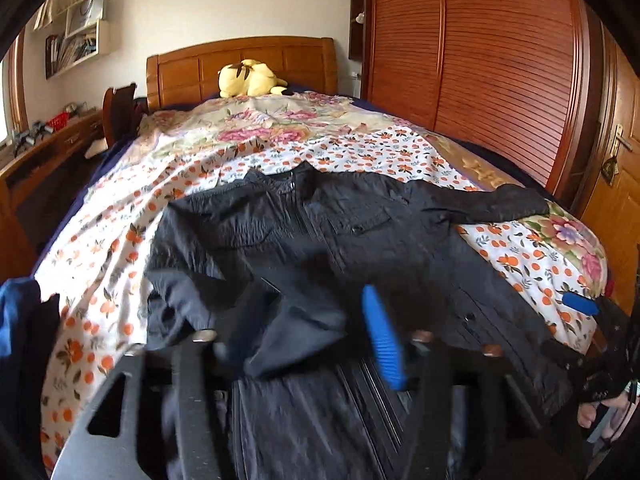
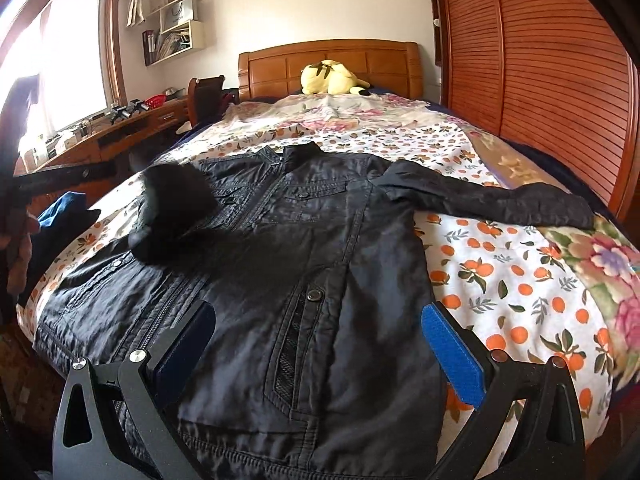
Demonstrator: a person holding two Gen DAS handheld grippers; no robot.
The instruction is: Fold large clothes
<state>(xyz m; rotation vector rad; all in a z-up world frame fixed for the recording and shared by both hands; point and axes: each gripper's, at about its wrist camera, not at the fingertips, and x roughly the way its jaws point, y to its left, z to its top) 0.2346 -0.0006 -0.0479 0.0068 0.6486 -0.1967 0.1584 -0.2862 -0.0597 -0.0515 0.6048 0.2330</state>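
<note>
Left wrist view first. Black jacket [image 1: 320,220] spread front-up on the floral bedspread [image 1: 132,208], collar toward the headboard [image 1: 240,64], hem toward the camera. One sleeve [image 1: 500,200] stretched out to the right of the jacket's chest; the other sleeve [image 1: 240,280] lying crumpled across the near front, probably laid inward as a first fold. Left tool [image 1: 308,332] blurred, hanging just over that crumpled cloth, blue pads [image 1: 382,336] apart, roughly half open, gripping nothing as far as the blur allows; cloth below and between, not pinched. Right tool's blue pad [image 1: 580,303] peeking in at the jacket's right edge.

Right wrist view next. Jacket [image 2: 304,264] flat and zipped, right sleeve [image 2: 500,200] straight out, left sleeve bunched on the chest [image 2: 176,216]. Right tool [image 2: 316,352] wide open above the jacket's lower front, fingers [image 2: 452,356] straddling the pocket snap [image 2: 314,294], holding nothing. Plush toy [image 2: 332,76] parked against the headboard, well away from the jacket.
</note>
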